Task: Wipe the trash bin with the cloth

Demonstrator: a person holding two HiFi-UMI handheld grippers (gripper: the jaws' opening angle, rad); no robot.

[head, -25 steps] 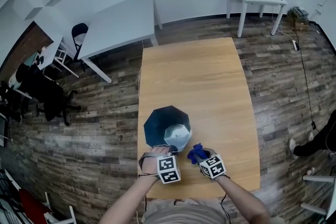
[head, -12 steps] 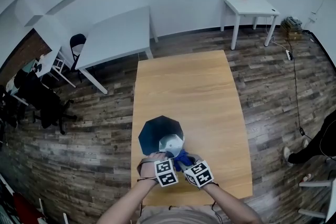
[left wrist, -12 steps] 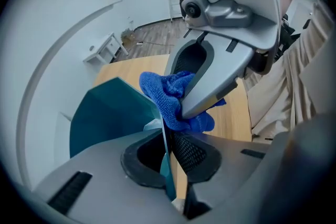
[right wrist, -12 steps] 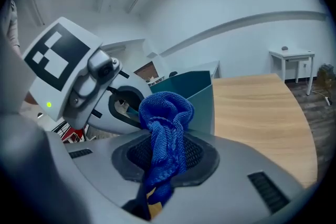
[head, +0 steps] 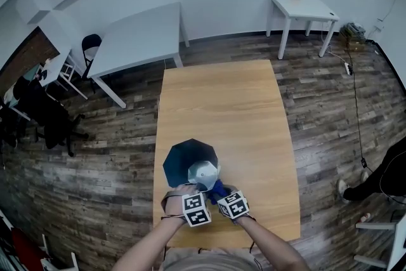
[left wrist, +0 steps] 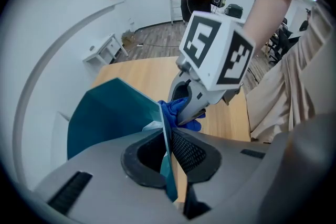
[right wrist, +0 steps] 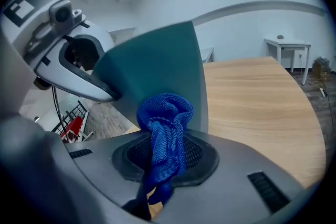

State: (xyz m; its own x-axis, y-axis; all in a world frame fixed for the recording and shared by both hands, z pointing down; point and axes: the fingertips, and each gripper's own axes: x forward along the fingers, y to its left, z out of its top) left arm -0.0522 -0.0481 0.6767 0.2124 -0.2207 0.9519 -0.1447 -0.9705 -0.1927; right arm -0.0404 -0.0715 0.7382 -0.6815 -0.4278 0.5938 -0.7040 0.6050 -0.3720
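Bin [head: 184, 158] — teal, faceted, open at the top — stands on the wooden counter [head: 222, 98] near its front left corner, just ahead of both hands. The left hand-held gripper [left wrist: 168, 150] points steeply down and is clamped on the bin's thin near wall, one jaw inside and one outside. The right hand-held gripper [right wrist: 164, 165] is closed on a bunched blue cloth [right wrist: 165, 128], whose free end rises past the jaw tips and meets the bin's outer wall, right beside the left gripper's hold.
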